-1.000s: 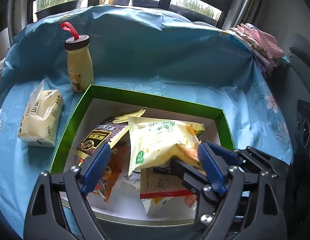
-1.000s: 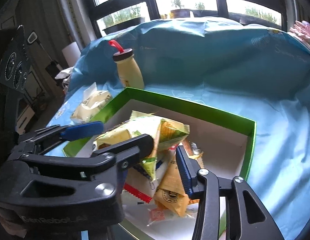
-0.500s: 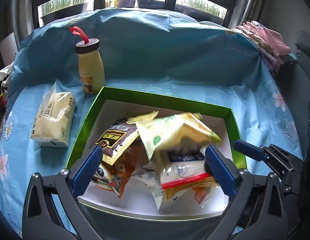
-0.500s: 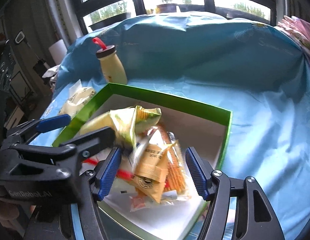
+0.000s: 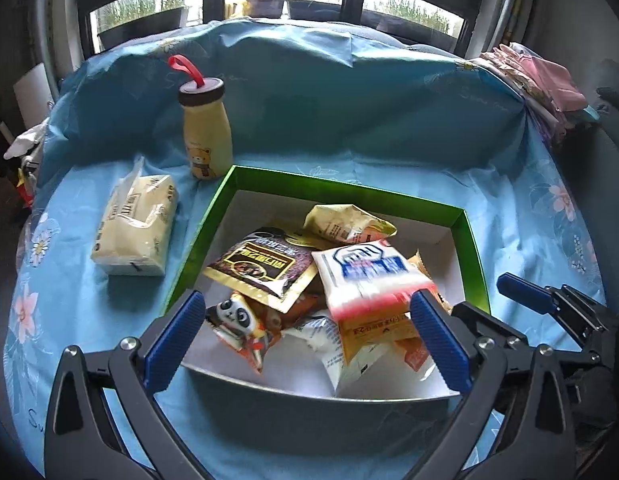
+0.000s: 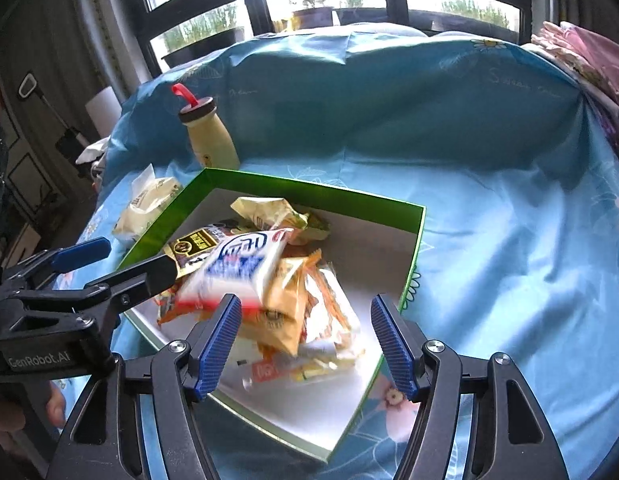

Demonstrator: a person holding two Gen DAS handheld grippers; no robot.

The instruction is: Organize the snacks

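Observation:
A green box (image 5: pixel 337 190) with a white inside holds a loose pile of snack packets. On top lies a white packet with blue print and a red edge (image 5: pixel 369 276) (image 6: pixel 241 268), blurred. A dark brown packet (image 5: pixel 265 268), a yellow packet (image 5: pixel 345 224) (image 6: pixel 269 212), a panda packet (image 5: pixel 237 320) and orange packets (image 6: pixel 285 308) lie around it. My left gripper (image 5: pixel 305 340) stands wide open over the box's near edge, holding nothing. My right gripper (image 6: pixel 305 340) is open too, over the box's near right part, with nothing pressed between its pads.
A yellow bottle (image 5: pixel 205 136) with a brown cap and red loop stands behind the box's far left corner. A tissue pack (image 5: pixel 135 226) lies left of the box. Blue flowered cloth (image 6: pixel 509 220) covers the surface. Folded pink cloth (image 5: pixel 549 80) sits at the far right.
Both grippers opened and drew back and up from the pile. The yellow-green packet that hung between them now lies in the box, and the white-and-blue packet shows on top.

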